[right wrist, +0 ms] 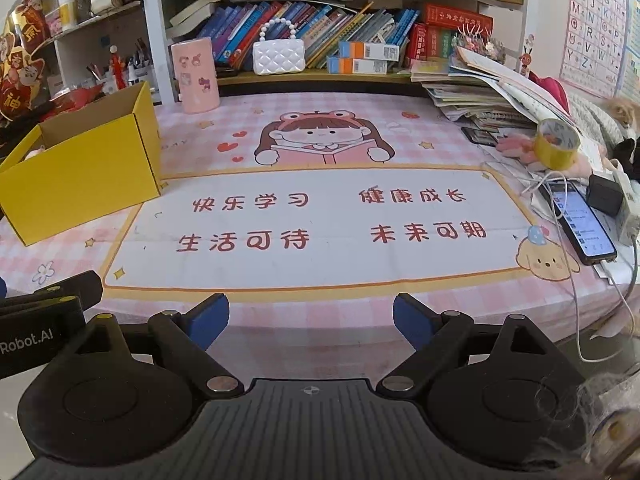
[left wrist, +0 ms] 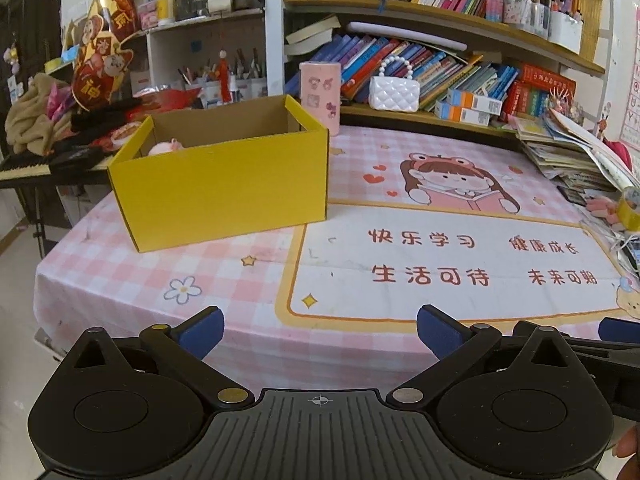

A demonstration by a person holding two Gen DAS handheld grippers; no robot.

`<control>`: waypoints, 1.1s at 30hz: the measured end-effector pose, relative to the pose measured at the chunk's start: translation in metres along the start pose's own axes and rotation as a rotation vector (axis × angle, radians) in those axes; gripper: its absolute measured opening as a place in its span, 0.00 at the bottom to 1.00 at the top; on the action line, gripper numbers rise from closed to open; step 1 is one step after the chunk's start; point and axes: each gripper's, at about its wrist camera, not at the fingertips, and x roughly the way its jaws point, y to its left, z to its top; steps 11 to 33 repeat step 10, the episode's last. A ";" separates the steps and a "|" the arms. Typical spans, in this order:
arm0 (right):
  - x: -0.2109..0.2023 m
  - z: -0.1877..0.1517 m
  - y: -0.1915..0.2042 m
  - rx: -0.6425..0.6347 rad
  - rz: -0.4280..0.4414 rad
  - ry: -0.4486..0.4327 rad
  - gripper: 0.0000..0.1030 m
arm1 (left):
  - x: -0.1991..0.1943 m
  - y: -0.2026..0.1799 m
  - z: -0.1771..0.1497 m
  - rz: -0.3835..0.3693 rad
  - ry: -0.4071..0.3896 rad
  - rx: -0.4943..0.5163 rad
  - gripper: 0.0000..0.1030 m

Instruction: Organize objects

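An open yellow cardboard box (left wrist: pixel 224 184) stands on the pink checked table mat (left wrist: pixel 120 272), at the left; it also shows in the right wrist view (right wrist: pixel 80 176). A pale pink soft thing (left wrist: pixel 166 147) lies inside it. My left gripper (left wrist: pixel 318 330) is open and empty, held at the table's near edge, well short of the box. My right gripper (right wrist: pixel 310 320) is open and empty, also at the near edge, over the mat's printed panel (right wrist: pixel 320 224). The left gripper's body (right wrist: pixel 44 312) shows at the left of the right wrist view.
A pink cylinder holder (right wrist: pixel 195 80) and a white quilted purse (right wrist: pixel 279 57) stand at the back by the bookshelf. At the right are a stack of books (right wrist: pixel 480 100), a yellow tape roll (right wrist: pixel 557 144), a phone (right wrist: pixel 580 224) with cables, and a charger (right wrist: pixel 604 194).
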 end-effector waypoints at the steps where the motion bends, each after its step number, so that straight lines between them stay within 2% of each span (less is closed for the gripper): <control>1: 0.001 0.000 -0.001 0.000 0.001 0.002 0.86 | 0.001 0.000 0.000 -0.001 0.005 -0.002 1.00; 9: 0.008 0.001 -0.005 -0.012 0.004 0.017 0.86 | 0.008 -0.006 -0.001 -0.002 0.030 -0.017 1.00; 33: 0.010 0.001 -0.006 -0.014 0.005 0.021 0.87 | 0.009 -0.007 -0.001 -0.003 0.030 -0.015 1.00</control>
